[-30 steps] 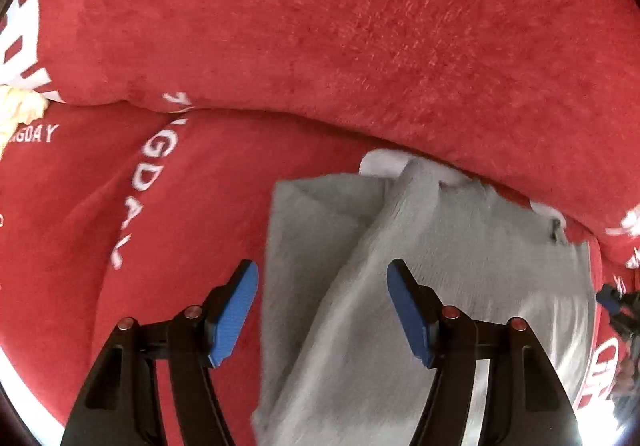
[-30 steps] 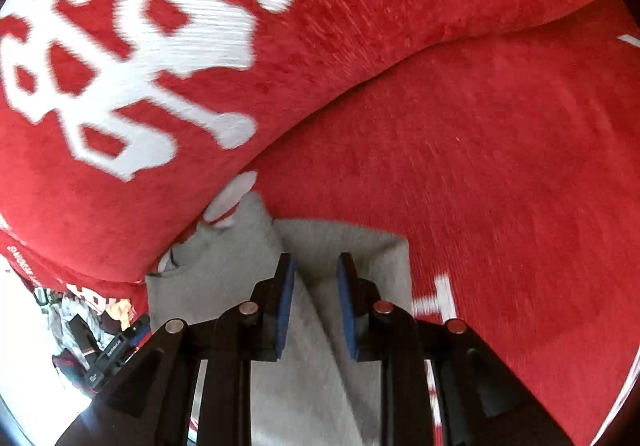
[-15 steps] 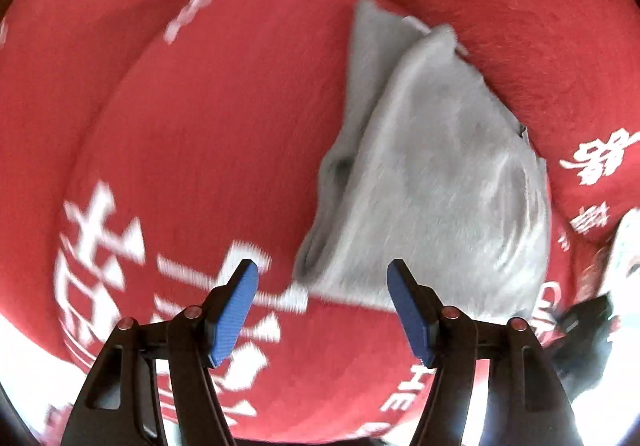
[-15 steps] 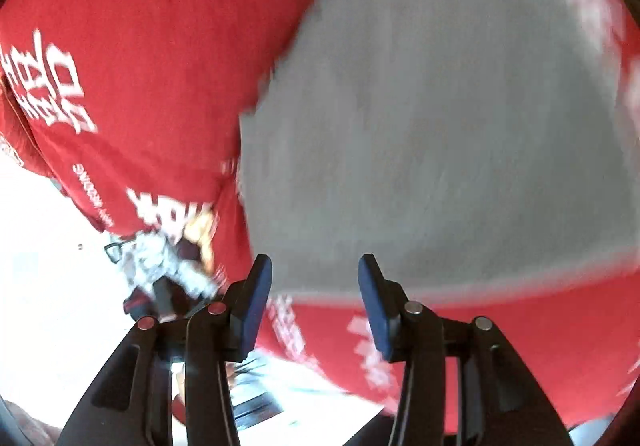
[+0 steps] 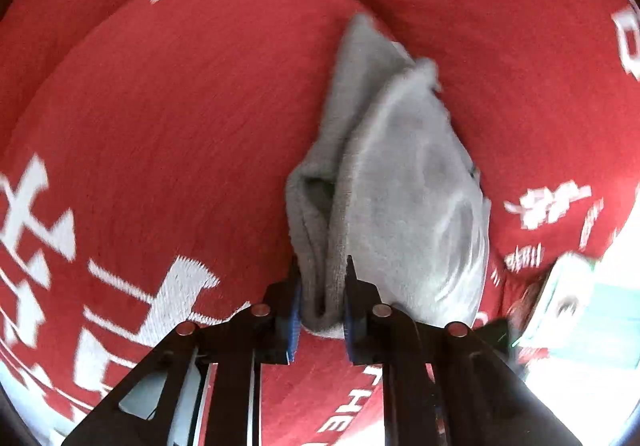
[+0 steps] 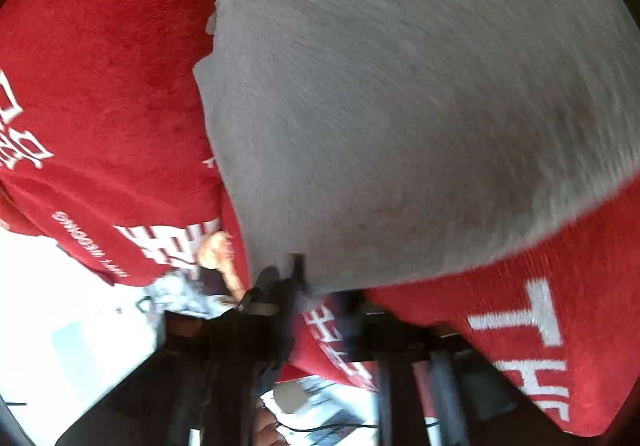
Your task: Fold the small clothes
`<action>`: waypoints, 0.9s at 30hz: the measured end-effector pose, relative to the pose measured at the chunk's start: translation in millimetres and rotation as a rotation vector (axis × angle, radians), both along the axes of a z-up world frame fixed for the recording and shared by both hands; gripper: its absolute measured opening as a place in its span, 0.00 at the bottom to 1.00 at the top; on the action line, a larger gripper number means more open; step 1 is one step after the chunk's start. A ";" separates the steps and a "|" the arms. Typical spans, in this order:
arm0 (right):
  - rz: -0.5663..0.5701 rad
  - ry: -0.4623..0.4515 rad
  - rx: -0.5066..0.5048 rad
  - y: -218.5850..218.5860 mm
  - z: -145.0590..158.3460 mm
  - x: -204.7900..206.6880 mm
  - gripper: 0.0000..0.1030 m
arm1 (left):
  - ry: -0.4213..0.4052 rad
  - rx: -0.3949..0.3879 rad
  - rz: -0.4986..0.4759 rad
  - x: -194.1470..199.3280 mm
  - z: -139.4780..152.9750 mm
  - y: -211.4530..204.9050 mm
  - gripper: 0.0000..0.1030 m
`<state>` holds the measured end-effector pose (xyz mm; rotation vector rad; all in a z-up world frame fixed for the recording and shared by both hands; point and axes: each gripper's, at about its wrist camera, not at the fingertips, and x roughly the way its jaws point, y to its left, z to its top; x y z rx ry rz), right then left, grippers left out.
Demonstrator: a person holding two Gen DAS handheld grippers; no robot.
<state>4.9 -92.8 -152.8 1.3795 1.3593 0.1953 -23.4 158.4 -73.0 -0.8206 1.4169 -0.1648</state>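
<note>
A grey knit garment (image 5: pixel 400 186) lies folded lengthwise on a red plush cover (image 5: pixel 160 126) with white lettering. My left gripper (image 5: pixel 322 266) is at the garment's near corner. Its jaws are closing, and the blue pads press on the bunched grey layers between them. In the right wrist view the grey garment (image 6: pixel 400 106) fills most of the picture. My right gripper (image 6: pixel 324 282) is blurred at the cloth's near edge with its jaws closing. Grey cloth and red cover (image 6: pixel 100 86) both sit at its tips, and I cannot tell which they pinch.
A red cushion (image 5: pixel 500 46) rises behind the garment and touches its far side. Past the cover's edge there is bright floor with a pale box (image 5: pixel 568 298). Cluttered small items (image 6: pixel 180 294) lie below the edge in the right wrist view.
The left jaws went from wide open to pinched on the garment's near corner. The right gripper swung from the garment's far side to its near edge, and its jaws narrowed.
</note>
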 end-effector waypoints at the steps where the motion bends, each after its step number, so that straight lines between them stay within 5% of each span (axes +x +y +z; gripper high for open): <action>1: 0.022 -0.023 -0.024 -1.1 8.3 4.5 0.08 | -0.040 0.025 -0.049 -0.8 10.0 -4.5 0.16; 5: 0.189 -0.094 -0.170 4.8 38.1 5.5 0.07 | -0.060 0.118 -0.161 -7.8 11.7 -7.2 0.16; 10: 0.197 -0.005 -0.201 7.3 4.8 -17.2 0.06 | -0.021 0.149 -0.195 -16.5 -7.4 -0.7 0.16; 15: 0.298 0.001 -0.245 10.5 14.0 -23.4 0.06 | -0.037 0.245 -0.271 -17.1 6.1 -6.1 0.17; 16: 0.318 0.006 -0.258 7.6 18.4 -26.1 0.06 | -0.029 0.266 -0.273 -17.4 9.2 -5.4 0.31; 17: 0.320 0.005 -0.273 1.2 23.2 -29.9 0.07 | -0.027 0.296 -0.273 -18.1 12.1 -4.3 0.59; 19: 0.271 -0.007 -0.319 -26.9 40.8 -36.8 0.07 | -0.040 0.371 -0.275 -19.1 20.2 -3.1 0.80; 22: 0.138 -0.009 -0.402 -82.5 61.1 -45.8 0.18 | -0.038 0.414 -0.303 -20.7 28.4 -2.1 0.80; 27: -0.042 0.026 -0.535 -171.8 73.2 -49.2 0.18 | -0.065 0.489 -0.347 -15.5 37.6 -11.1 0.80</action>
